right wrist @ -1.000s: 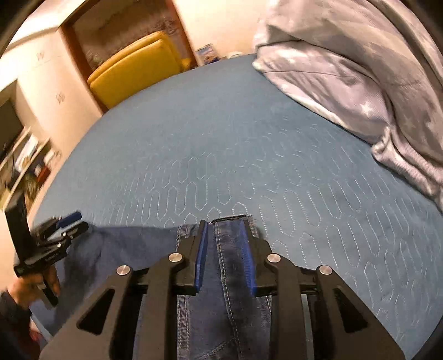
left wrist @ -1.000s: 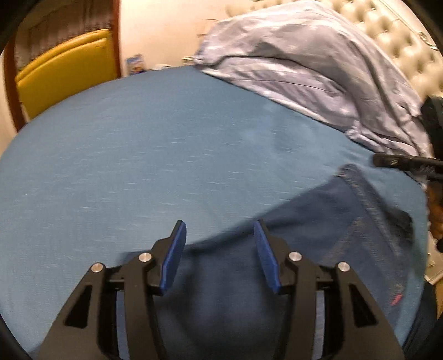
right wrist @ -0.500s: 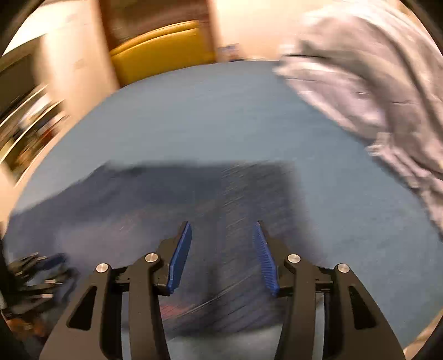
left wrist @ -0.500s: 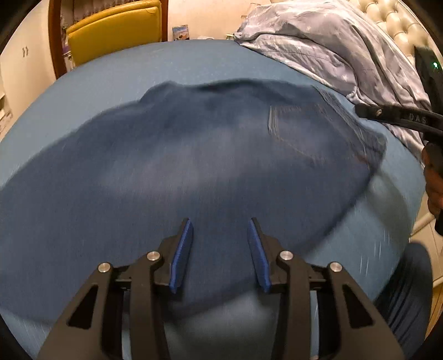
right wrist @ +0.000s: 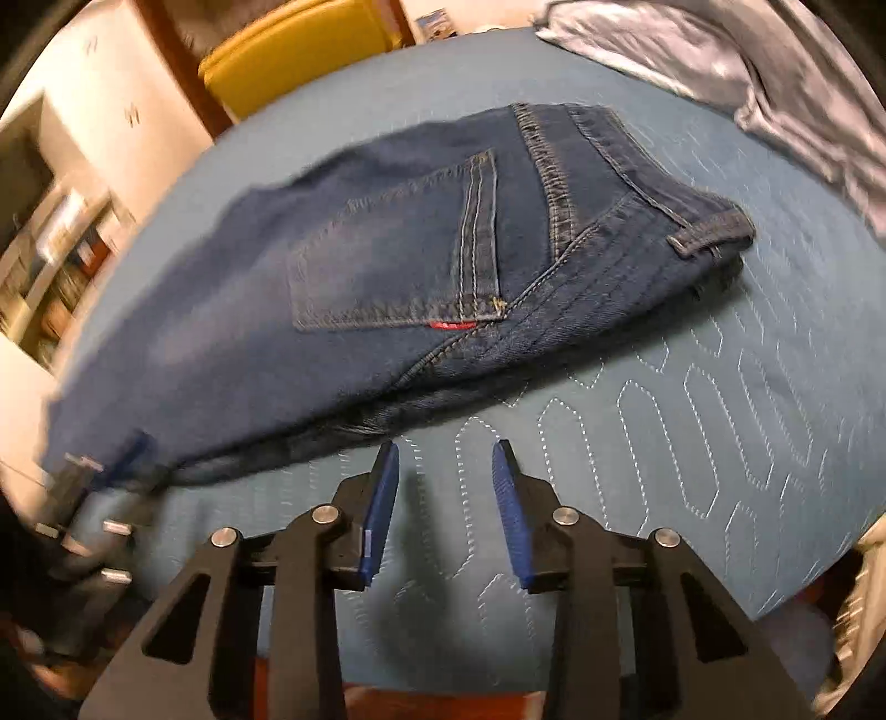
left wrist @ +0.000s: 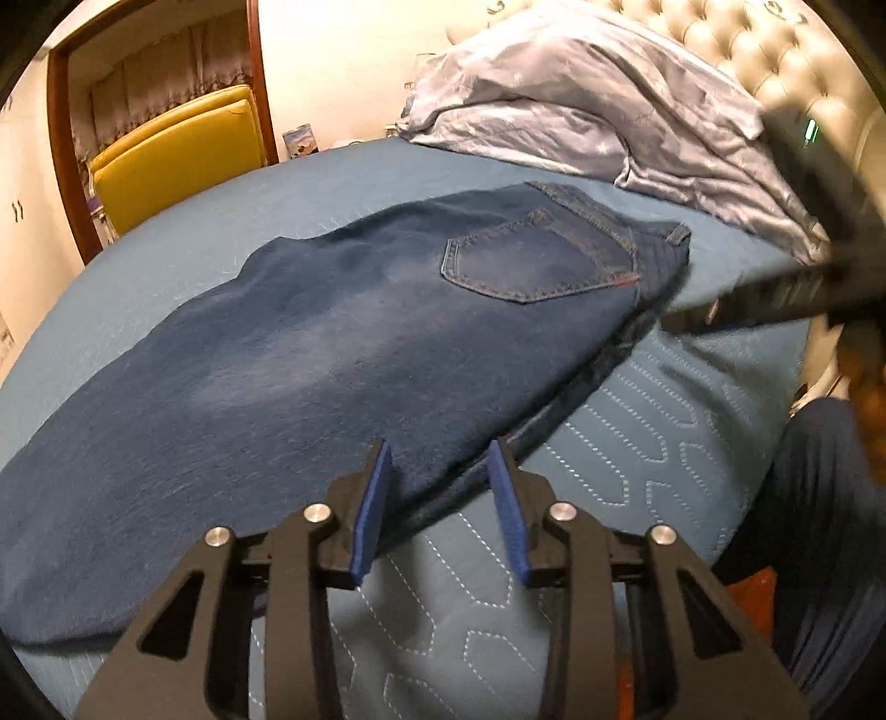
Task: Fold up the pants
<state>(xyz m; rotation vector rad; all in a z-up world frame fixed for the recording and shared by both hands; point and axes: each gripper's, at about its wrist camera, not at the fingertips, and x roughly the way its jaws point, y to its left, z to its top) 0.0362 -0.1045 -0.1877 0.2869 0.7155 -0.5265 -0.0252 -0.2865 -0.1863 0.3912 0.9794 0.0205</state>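
Observation:
Dark blue jeans (left wrist: 332, 354) lie flat on the blue quilted bed cover (left wrist: 664, 443), doubled lengthwise with a back pocket (left wrist: 531, 260) facing up. My left gripper (left wrist: 440, 459) hovers at the jeans' near edge with its jaws closing. The cloth edge shows between the fingertips, but the pads do not press it. In the right wrist view the jeans (right wrist: 387, 266) lie just beyond my right gripper (right wrist: 446, 459). Its jaws are closing too, with only bed cover (right wrist: 720, 387) below them. The other gripper shows blurred at the edge of each view: the right gripper (left wrist: 681, 321) and the left gripper (right wrist: 111, 476).
A crumpled grey duvet (left wrist: 581, 111) is heaped at the far right against a tufted headboard (left wrist: 775, 50). A yellow chair (left wrist: 177, 155) stands beyond the bed's far side. Shelves (right wrist: 55, 266) line the left wall. A person's dark trouser leg (left wrist: 803, 498) stands at the near bed edge.
The right gripper, earlier closed on the jeans' waistband, has let go. Both grippers have pulled back toward the near bed edge. The jeans now lie spread flat ahead of them.

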